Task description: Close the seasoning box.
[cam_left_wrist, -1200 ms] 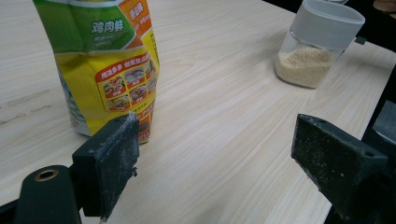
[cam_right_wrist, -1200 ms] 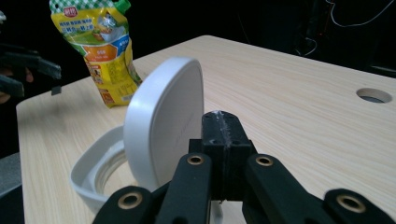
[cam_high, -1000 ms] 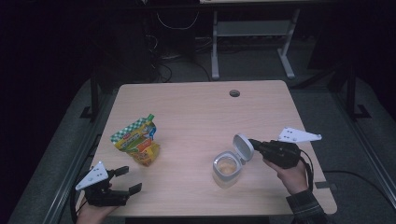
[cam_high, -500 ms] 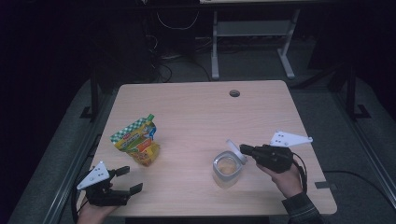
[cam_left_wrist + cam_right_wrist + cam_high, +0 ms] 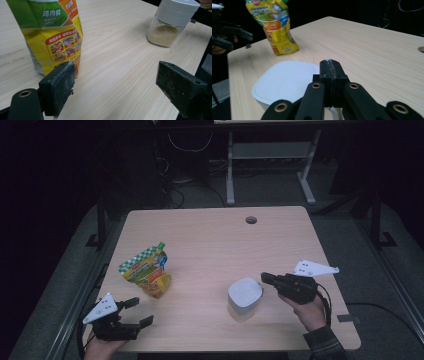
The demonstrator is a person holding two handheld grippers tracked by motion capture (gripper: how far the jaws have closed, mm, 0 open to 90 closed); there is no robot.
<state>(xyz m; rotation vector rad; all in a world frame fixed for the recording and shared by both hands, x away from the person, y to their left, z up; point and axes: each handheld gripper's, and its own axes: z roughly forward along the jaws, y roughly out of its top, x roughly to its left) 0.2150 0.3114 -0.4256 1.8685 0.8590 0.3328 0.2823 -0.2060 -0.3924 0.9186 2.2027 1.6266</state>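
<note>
1. Resting together with nothing between them, the jaws of the right gripper sit at the lid's three-o'clock edge; in the right gripper view the closed tips lie just over the white lid.
2. A second ago that lid stood tipped up, with the granules showing from above. Now it lies flat on the jar, so the flip-top has been pushed down.
3. The jar stands at about five o'clock on the table, near the front edge. Seen from the left gripper view, its clear body is partly full of pale granules.
4. The left gripper has its jaws wide apart, holding nothing, down at seven o'clock and unmoved over the past second.
5. The bag stands upright at nine o'clock, well apart from the jar and just ahead of the left jaws.
6. My reading: closing the jar looks finished or nearly so. Whether the lid has clicked fully home I cannot tell. A firm press may remain before the right hand withdraws.
</note>
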